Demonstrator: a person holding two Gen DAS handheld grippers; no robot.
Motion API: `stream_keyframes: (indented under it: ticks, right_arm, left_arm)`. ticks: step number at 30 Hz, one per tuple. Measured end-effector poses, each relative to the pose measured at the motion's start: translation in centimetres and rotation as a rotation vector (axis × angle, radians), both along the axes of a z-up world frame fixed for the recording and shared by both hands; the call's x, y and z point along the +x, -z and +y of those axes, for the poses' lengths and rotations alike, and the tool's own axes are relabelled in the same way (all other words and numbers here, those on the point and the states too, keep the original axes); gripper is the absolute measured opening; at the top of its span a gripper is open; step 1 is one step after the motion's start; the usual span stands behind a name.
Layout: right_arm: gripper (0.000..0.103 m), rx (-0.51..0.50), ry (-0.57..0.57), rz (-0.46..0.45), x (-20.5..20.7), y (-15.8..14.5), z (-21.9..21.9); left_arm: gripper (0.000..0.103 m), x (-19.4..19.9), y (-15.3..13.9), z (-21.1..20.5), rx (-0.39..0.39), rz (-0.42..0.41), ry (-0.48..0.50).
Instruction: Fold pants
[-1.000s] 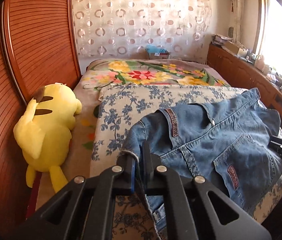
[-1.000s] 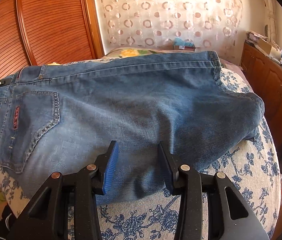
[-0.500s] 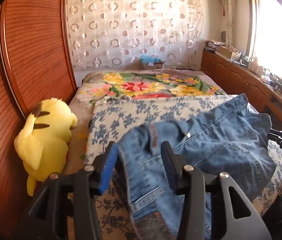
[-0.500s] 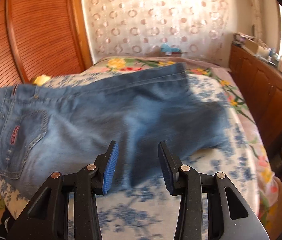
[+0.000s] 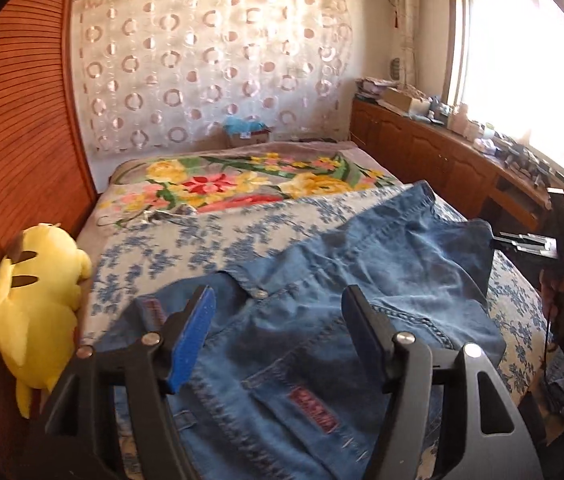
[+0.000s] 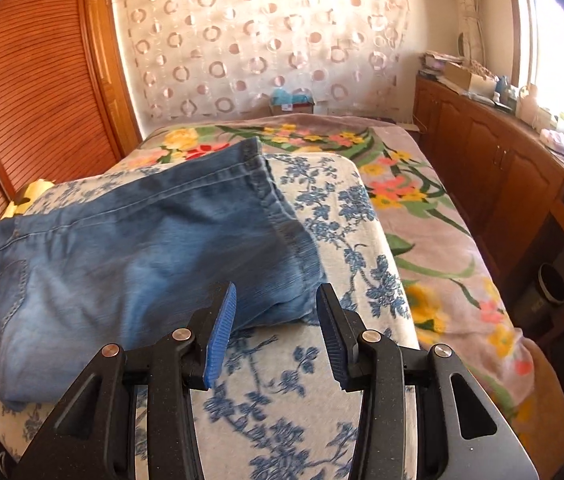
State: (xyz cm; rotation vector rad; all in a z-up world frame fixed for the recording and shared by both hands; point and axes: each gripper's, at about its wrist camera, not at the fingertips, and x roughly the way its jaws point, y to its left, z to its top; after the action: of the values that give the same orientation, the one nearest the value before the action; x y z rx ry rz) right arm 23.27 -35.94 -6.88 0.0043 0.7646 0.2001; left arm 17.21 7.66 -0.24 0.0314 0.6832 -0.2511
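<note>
Left wrist view, from left to right: a yellow plush toy (image 5: pixel 38 300) lies at the bed's left edge against a slatted wooden wall (image 5: pixel 14 128). Beside it, a white cover with blue flowers (image 5: pixel 210 240) is spread over a bright floral blanket (image 5: pixel 242 184). The folded blue denim pants (image 5: pixel 322 280) lie on that cover, waistband and a back pocket with a red label nearest the camera. The left gripper (image 5: pixel 278 334) hangs just above the waistband; its jaws have just been opening and now stand spread wide, with denim seen in the gap below them but neither pad pressing on it. At the far right edge the right gripper (image 5: pixel 538 242) shows side-on, held in a person's hand (image 5: pixel 562 300). Right wrist view, from left to right: the pants (image 6: pixel 142 248) stretch across the left half of the flowered cover (image 6: pixel 322 216), their hem pointing toward the far end of the bed. The right gripper (image 6: pixel 276 334) has its jaws parted and nothing between them, its tips just short of the pants' near edge. A wooden cabinet (image 6: pixel 502 184) runs along the right wall under a bright window (image 6: pixel 562 40).
</note>
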Motion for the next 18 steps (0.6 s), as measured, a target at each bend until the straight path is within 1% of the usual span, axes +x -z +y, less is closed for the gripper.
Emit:
stream_keyframes:
  ticks: [5, 10, 11, 12, 13, 14, 16, 18]
  right_arm:
    - [0.042, 0.042, 0.010, 0.037, 1.6, 0.6, -0.8]
    - [0.042, 0.111, -0.001, 0.074, 2.4, 1.0, -1.5]
    - [0.039, 0.117, -0.002, 0.078, 2.5, 1.0, -1.5]
    - [0.033, 0.127, -0.006, 0.078, 2.5, 0.9, -1.7]
    - [0.021, 0.133, -0.010, 0.077, 2.5, 0.7, -1.9]
    - [0.012, 0.141, -0.017, 0.074, 2.4, 0.5, -2.0]
    - [0.008, 0.144, -0.009, 0.039, 2.1, -0.2, -2.5]
    - [0.007, 0.137, 0.028, -0.005, 1.7, -1.0, -3.2]
  left_arm:
    - [0.065, 1.5, 2.4, -3.5, -0.021, 0.052, 0.050]
    - [0.065, 2.4, 4.2, -5.6, -0.023, 0.086, 0.079]
    - [0.065, 2.5, 4.5, -5.8, -0.022, 0.093, 0.083]
    - [0.065, 2.6, 4.9, -6.0, -0.023, 0.101, 0.090]
    - [0.065, 2.6, 5.2, -6.2, -0.022, 0.108, 0.092]
    - [0.065, 2.7, 5.5, -6.2, -0.022, 0.112, 0.094]
    - [0.065, 2.6, 6.1, -6.4, -0.015, 0.121, 0.096]
    - [0.065, 2.5, 6.6, -6.4, -0.008, 0.123, 0.093]
